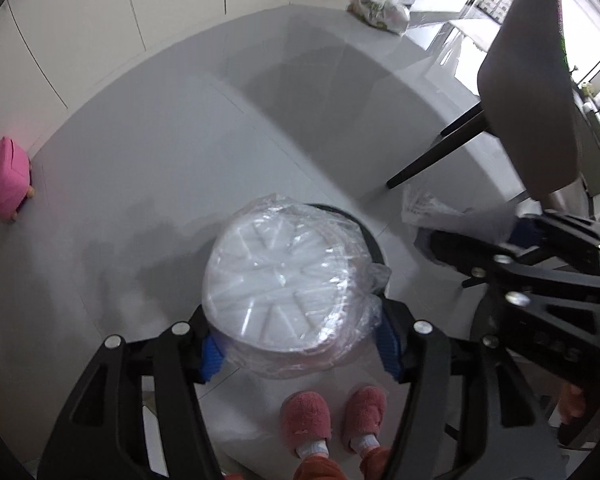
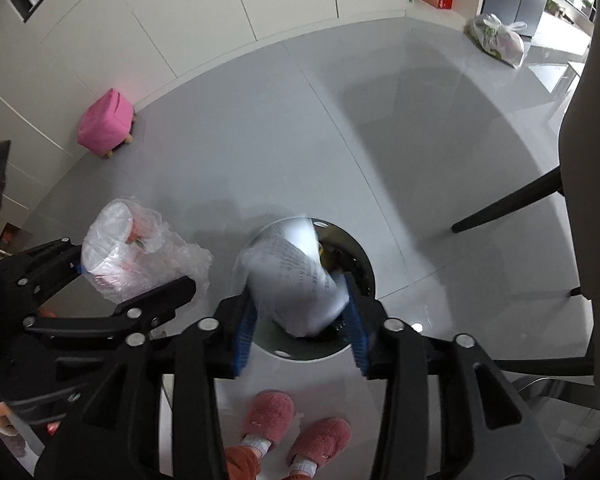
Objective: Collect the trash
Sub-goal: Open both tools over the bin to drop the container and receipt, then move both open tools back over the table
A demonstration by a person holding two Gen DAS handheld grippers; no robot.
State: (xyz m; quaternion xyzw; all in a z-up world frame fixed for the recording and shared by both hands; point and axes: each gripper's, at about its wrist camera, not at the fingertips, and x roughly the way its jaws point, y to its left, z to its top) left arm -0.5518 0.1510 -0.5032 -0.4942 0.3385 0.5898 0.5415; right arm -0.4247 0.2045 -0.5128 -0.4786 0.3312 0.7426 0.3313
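My left gripper (image 1: pixel 300 350) is shut on a stack of white plastic plates wrapped in a clear bag (image 1: pixel 288 276). It hangs right over the round bin, whose dark rim (image 1: pixel 366 236) peeks out behind the stack. In the right wrist view the same bundle (image 2: pixel 116 256) sits at the left, beside the bin. My right gripper (image 2: pixel 300 320) points down into the silver-rimmed bin (image 2: pixel 300 354). A crumpled printed paper (image 2: pixel 296 280) hangs blurred between its blue pads, which stand apart and look loose on it. Some trash lies in the bin.
A person's pink slippers (image 2: pixel 268 412) stand just in front of the bin. A grey chair with black legs (image 1: pixel 540 92) is on the right. A pink stool (image 2: pixel 106 122) stands by the white cabinets at left. A filled plastic bag (image 2: pixel 500 40) lies on the far floor.
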